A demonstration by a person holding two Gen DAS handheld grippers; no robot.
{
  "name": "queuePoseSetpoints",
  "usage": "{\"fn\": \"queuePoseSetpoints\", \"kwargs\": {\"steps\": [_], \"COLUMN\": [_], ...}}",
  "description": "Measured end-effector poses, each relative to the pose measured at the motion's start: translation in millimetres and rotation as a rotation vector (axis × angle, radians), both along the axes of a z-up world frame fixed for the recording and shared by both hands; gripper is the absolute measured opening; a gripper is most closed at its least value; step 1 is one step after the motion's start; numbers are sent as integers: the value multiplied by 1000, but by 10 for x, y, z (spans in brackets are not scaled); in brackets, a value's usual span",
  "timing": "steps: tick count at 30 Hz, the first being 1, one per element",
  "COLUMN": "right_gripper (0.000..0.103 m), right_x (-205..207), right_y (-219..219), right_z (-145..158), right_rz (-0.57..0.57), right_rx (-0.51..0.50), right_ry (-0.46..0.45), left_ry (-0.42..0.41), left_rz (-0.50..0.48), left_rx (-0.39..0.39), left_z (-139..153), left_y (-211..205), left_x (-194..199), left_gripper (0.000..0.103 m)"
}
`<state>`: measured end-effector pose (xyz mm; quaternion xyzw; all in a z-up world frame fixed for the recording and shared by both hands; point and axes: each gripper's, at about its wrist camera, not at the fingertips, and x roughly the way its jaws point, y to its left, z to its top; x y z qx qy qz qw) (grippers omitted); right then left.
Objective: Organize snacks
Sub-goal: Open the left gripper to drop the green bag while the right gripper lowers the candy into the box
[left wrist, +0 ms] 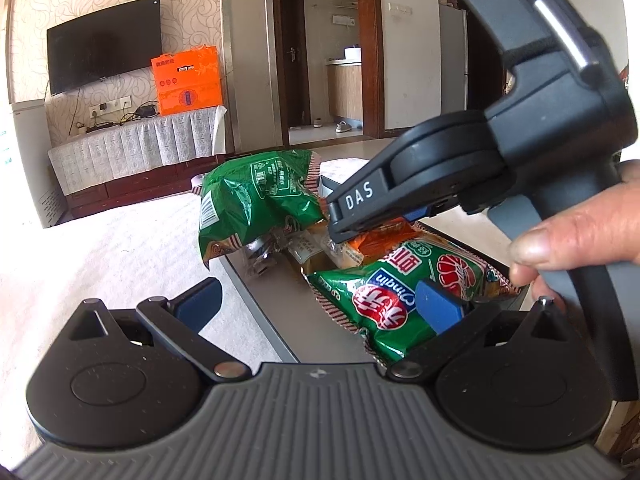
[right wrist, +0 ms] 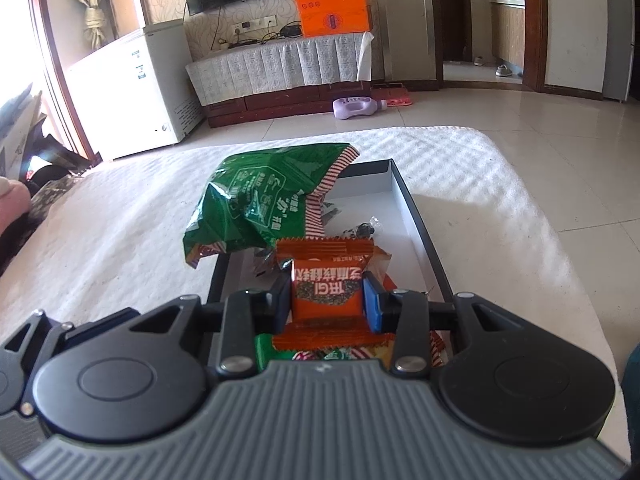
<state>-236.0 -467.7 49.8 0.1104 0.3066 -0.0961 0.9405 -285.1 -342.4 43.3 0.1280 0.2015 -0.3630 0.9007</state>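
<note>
Right hand-held gripper holds a snack packet over the tray

Our right hand-held gripper pinches a small orange packet between its blue pads, just above the dark-rimmed tray on the white-covered bench. Our left hand-held gripper stands wide and holds nothing, one pad over a green bag in the tray. We judge the slick wrapper could slip from the pinch, and the second green bag, leaning over the tray's rim, could tip out if we bump it. We count two green bags, at least two orange packets and one tray; smaller wrapped pieces underneath are too cluttered to count.
</note>
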Motion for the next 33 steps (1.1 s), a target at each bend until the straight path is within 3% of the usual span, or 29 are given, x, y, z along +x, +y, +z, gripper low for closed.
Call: {"fn": "queuePoseSetpoints", "kwargs": {"steps": [10, 17, 33], "right_gripper": [43, 48, 50], "right_x": [-24, -126, -347], "right_y": [-66, -93, -101], "right_z": [18, 125, 191], "right_rz": [-7, -13, -52], "right_rx": [44, 99, 110], "right_ry": [-20, -87, -108], "left_ry": [4, -5, -16], "left_rz": [-2, -6, -6], "left_rx": [-5, 3, 2], "left_z": [-16, -28, -62], "left_y": [1, -24, -80], "left_x": [9, 3, 28], "left_gripper": [103, 103, 103]}}
